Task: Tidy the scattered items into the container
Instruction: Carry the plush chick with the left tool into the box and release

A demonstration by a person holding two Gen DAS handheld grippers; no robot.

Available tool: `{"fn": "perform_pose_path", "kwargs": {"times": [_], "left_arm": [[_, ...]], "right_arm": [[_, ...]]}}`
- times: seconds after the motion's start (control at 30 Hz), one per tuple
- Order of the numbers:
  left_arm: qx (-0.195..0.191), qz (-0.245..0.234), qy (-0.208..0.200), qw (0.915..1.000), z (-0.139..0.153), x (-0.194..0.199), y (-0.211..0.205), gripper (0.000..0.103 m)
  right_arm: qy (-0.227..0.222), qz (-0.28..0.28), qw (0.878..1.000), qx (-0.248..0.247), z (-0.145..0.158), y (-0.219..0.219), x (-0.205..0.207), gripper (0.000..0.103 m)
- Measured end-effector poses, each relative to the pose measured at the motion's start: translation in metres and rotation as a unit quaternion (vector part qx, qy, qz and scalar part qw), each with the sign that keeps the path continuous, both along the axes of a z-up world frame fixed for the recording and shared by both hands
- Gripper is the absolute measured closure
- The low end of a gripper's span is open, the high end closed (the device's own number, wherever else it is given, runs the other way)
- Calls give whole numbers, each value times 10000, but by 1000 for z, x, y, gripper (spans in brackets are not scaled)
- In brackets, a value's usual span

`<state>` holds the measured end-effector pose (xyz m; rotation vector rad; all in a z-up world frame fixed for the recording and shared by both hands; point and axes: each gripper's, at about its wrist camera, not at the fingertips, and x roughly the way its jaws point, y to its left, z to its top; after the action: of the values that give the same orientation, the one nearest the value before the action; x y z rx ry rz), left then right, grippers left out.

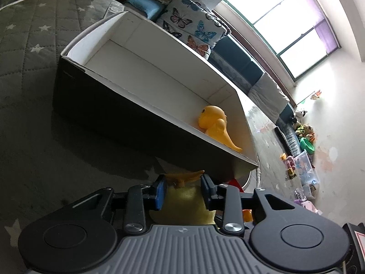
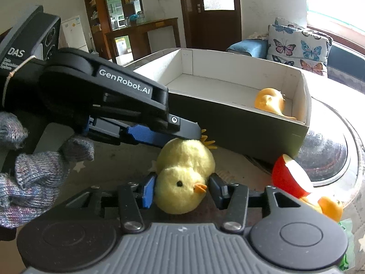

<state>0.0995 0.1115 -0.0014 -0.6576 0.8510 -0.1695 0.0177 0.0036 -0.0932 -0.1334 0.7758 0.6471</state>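
Observation:
A yellow plush chick (image 2: 182,159) lies on the star-patterned blanket in front of the box (image 2: 228,123). In the right wrist view my right gripper (image 2: 183,188) is shut on the chick's head, a pad on each side. My left gripper (image 1: 183,181) comes in from the left, its fingers (image 2: 187,130) lying over the chick's back. In the left wrist view its pads touch the chick's orange feet (image 1: 184,177) on both sides. The box (image 1: 102,105) is dark outside and white inside. An orange rubber toy (image 1: 212,125) (image 2: 270,101) lies at one end of it.
A red-and-white toy (image 2: 287,178) and an orange duck (image 2: 330,207) lie right of the chick. A round glass-topped surface (image 2: 328,155) sits behind them. A gloved hand (image 2: 34,171) holds the left gripper. A butterfly cushion (image 2: 298,45) rests beyond the box.

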Motion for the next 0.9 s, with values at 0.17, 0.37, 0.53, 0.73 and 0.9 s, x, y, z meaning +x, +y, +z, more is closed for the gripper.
{"fn": "perform_pose_path", "kwargs": {"times": [0.17,0.37,0.53,0.73,0.9], "left_arm": [[68,-8,-22,10000,3,-5,-3,70],[58,6,4,10000,2,-6,-3,68],[-41,55,71,10000,-1,-4,-2,65],[-72,-34,-19,10000,7,-8,-3,69],[-32,-96,-392,9992,34,-8,-6,69]], "right_arm": [[26,-36,9999,93,2,-3,-1,53],[26,-25,9999,105,0,-4,-3,57],[15,-28,9999,114,0,-4,-2,58],[-131,-37,9998,139,9,-7,-8,58],[-429,-27,9989,185,29,-12,-12,59]]}}
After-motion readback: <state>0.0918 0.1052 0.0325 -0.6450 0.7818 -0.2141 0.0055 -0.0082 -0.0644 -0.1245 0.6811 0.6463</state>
